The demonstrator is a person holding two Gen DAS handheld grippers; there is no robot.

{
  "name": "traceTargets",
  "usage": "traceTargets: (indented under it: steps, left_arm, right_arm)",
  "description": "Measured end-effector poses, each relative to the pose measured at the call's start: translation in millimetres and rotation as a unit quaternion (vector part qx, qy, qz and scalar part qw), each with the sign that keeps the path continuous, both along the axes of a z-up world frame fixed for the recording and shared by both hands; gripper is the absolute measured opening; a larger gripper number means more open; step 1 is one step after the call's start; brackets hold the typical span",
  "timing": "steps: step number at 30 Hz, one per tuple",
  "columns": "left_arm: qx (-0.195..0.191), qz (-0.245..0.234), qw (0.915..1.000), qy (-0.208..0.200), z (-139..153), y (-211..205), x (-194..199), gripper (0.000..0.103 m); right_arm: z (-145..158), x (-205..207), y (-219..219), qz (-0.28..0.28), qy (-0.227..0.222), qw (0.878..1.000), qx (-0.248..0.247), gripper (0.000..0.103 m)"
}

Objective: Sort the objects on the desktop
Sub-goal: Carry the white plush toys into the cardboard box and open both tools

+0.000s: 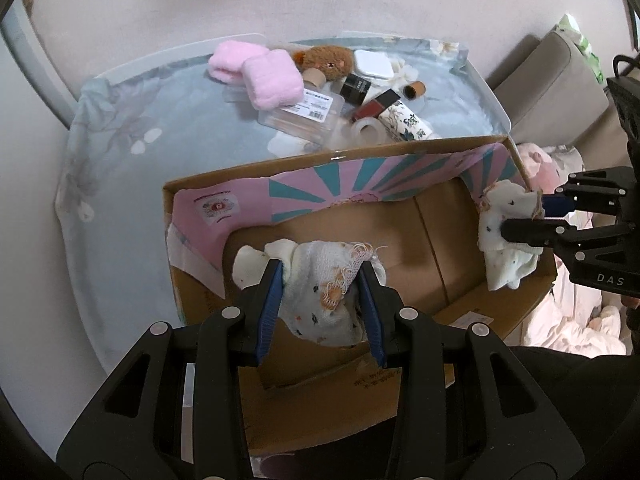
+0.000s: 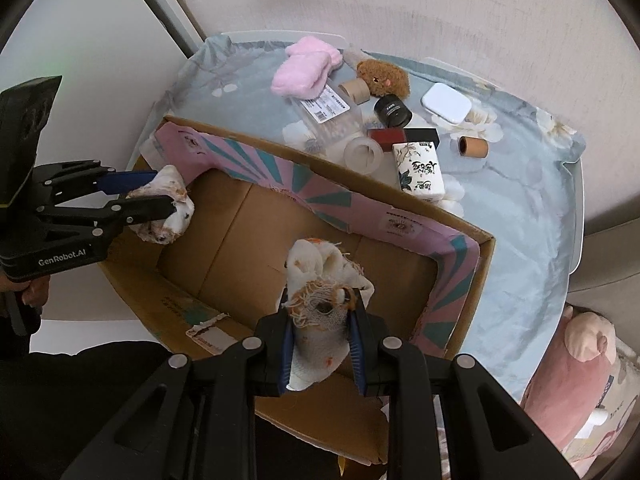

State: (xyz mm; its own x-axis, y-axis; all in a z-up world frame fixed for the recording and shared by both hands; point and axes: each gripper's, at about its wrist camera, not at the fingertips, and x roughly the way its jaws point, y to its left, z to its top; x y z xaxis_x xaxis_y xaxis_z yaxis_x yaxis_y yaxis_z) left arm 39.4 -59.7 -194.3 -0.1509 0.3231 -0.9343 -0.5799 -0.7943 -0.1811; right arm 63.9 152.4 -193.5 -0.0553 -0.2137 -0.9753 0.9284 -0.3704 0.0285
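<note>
Each gripper is shut on a white patterned cloth bundle over an open cardboard box (image 1: pixel 432 216) (image 2: pixel 224 240). My left gripper (image 1: pixel 320 276) holds its frayed cloth (image 1: pixel 320 300) above the box's near left part; it also shows in the right wrist view (image 2: pixel 160 196) at the box's left wall. My right gripper (image 2: pixel 320 304) holds its cloth (image 2: pixel 320 276) over the box's near side; in the left wrist view it (image 1: pixel 516 216) grips cloth (image 1: pixel 504 240) at the box's right wall. The box floor looks bare.
Behind the box, on the floral-covered table (image 1: pixel 120 160), lie pink fluffy socks (image 1: pixel 264 72), a brown plush toy (image 1: pixel 328 60), a clear plastic case (image 1: pixel 304 112), a tape roll (image 2: pixel 364 154), a floral box (image 2: pixel 420 172), jars and a white case (image 2: pixel 446 103). A sofa stands right.
</note>
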Motion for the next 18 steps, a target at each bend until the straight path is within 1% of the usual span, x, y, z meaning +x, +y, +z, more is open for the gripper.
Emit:
traceTargets:
  steps: [11,13,14,15,16,17,18]
  left_arm:
    - [-0.013,-0.023,0.9996,0.004,1,4,-4,0.034]
    - [-0.016,-0.021,0.9997,0.002,1,5,-4,0.036]
    - [-0.019,-0.02,0.9996,-0.003,-1,6,-5,0.043]
    - [-0.025,-0.021,0.9994,-0.008,-3,8,-7,0.054]
    - [-0.026,-0.024,0.9993,-0.007,-4,9,-6,0.091]
    - [-0.027,-0.029,0.9992,-0.003,-4,10,-5,0.101]
    - [-0.024,-0.034,0.9991,0.001,-3,10,-4,0.103]
  right_arm:
    - [0,5,-9,0.006,0.002,1.0,0.001,0.022]
    - [-1,6,-10,0.007,0.002,1.0,0.003,0.023]
    - [-3,6,-11,0.01,-0.002,1.0,0.005,0.025]
    - [-5,7,-13,0.012,-0.008,1.0,0.006,0.03]
    - [-6,7,-13,0.011,-0.01,1.0,0.006,0.034]
    - [-7,8,-14,0.012,-0.012,1.0,0.006,0.051]
    - [-8,9,-16,0.013,-0.014,1.0,0.003,0.068]
